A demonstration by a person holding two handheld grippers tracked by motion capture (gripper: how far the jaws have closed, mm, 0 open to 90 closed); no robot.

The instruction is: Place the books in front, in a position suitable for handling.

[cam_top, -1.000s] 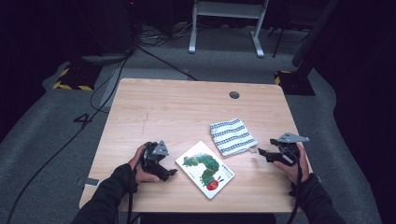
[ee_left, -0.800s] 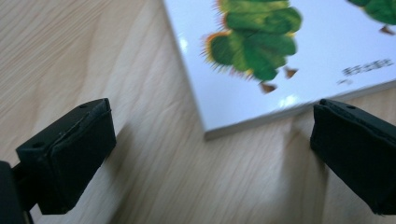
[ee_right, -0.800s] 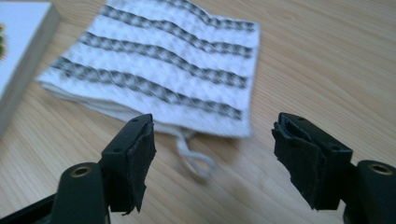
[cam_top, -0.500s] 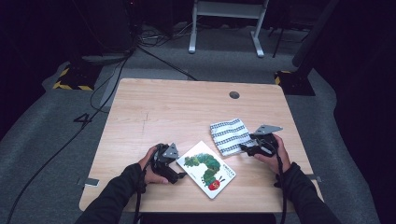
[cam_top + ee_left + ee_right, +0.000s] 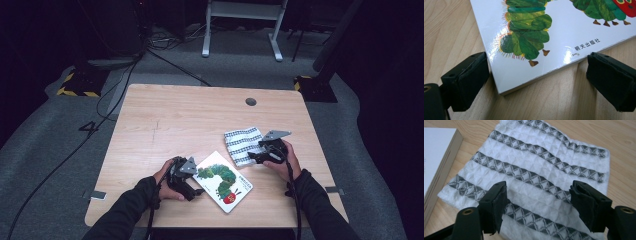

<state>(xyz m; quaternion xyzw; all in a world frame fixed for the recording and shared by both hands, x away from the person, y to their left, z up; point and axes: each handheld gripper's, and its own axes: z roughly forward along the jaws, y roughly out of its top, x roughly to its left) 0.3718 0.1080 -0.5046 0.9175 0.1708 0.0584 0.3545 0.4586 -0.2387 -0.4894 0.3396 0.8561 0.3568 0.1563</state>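
Book (image 5: 223, 181) flat on table (image 5: 165, 125), near edge, centre. Left gripper (image 5: 192, 191) at book's left corner, jaws wide, straddling corner, not pressing. Cloth (image 5: 241, 145) just right-far of book. Right gripper (image 5: 251, 156) over cloth's near-right edge, jaws spread, nothing pinched.

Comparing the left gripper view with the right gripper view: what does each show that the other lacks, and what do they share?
Left gripper view: the picture book's cover, green caterpillar, printed characters, a corner between open jaws. Right gripper view: the striped cloth beneath open jaws, which have just been closing slightly, gripping nothing, plus the book's page edge at left. Shared: the book and the wooden table.
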